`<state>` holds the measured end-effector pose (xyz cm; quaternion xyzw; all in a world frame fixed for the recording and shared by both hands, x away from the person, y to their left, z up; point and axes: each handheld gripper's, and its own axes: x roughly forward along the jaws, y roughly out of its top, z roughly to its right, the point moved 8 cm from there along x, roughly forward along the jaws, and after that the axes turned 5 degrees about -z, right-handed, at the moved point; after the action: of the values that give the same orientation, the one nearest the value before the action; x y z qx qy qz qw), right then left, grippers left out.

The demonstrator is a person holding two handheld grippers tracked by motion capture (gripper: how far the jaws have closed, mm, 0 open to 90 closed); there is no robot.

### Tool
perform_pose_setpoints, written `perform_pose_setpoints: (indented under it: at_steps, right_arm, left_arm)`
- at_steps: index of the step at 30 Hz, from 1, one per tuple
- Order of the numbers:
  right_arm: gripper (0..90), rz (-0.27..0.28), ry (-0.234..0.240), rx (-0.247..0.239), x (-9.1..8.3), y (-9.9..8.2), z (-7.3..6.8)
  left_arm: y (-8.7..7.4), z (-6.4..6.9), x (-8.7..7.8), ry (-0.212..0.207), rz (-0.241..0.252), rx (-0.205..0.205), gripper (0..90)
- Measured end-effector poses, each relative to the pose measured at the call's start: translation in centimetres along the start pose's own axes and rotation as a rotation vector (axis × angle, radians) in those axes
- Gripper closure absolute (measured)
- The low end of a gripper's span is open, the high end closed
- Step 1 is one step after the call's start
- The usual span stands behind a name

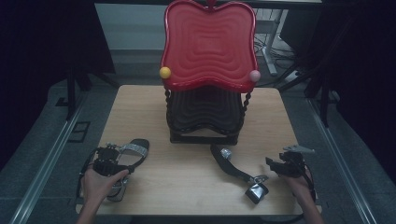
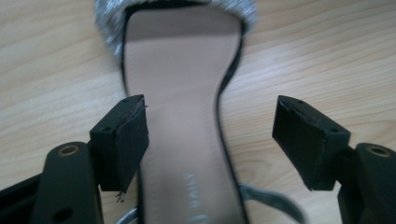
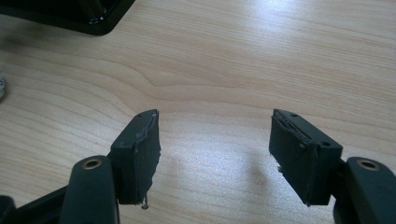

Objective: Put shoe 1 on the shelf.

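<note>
A black sandal with a glittery silver strap (image 1: 134,148) lies at the front left of the wooden table (image 1: 140,107). My left gripper (image 1: 108,157) hovers over it, held in a hand. In the left gripper view the tan insole (image 2: 182,70) runs between the two wide-apart jaws of the left gripper (image 2: 210,105), and neither pad touches it. A second black sandal (image 1: 236,169) lies on its side at the front right. Just right of its heel, my right gripper (image 1: 276,164) stands open. In the right gripper view, bare wood lies between the jaws of the right gripper (image 3: 215,114).
A two-tier stand sits at the back middle of the table, with a red wavy tray (image 1: 208,46) on top and a black one (image 1: 205,112) below. Its black base corner (image 3: 93,18) is far ahead of the right jaws. The floor drops away around the table.
</note>
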<state>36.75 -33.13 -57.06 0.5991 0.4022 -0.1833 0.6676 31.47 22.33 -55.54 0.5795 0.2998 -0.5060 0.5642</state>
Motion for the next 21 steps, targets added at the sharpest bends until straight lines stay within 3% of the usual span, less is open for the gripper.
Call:
perform_pose_setpoints:
  at_steps: [6, 10, 15, 18, 21]
  right_arm:
    - [33.6, -0.003, 0.001, -0.004, 0.1, 0.0, 0.0]
    - [33.7, -0.003, 0.000, -0.003, 0.1, 0.0, 0.0]
    - [33.6, -0.004, 0.000, -0.004, 0.1, 0.0, -0.1]
    - [33.6, -0.003, 0.000, -0.001, 0.0, 0.0, 0.0]
    - [33.6, -0.002, -0.001, 0.000, 0.0, 0.0, 0.0]
  left_arm:
    - [-0.2, -0.9, 0.4, 0.038, -0.006, -0.022, 25.6]
    - [-0.7, -1.2, 1.4, 0.054, -0.054, -0.017, 25.1]
    - [-1.0, -1.0, 2.3, 0.067, -0.077, -0.010, 24.8]
    - [-1.3, -1.0, 2.8, 0.084, -0.089, -0.006, 29.5]
    - [-1.2, -0.9, 2.7, 0.088, -0.072, -0.008, 38.9]
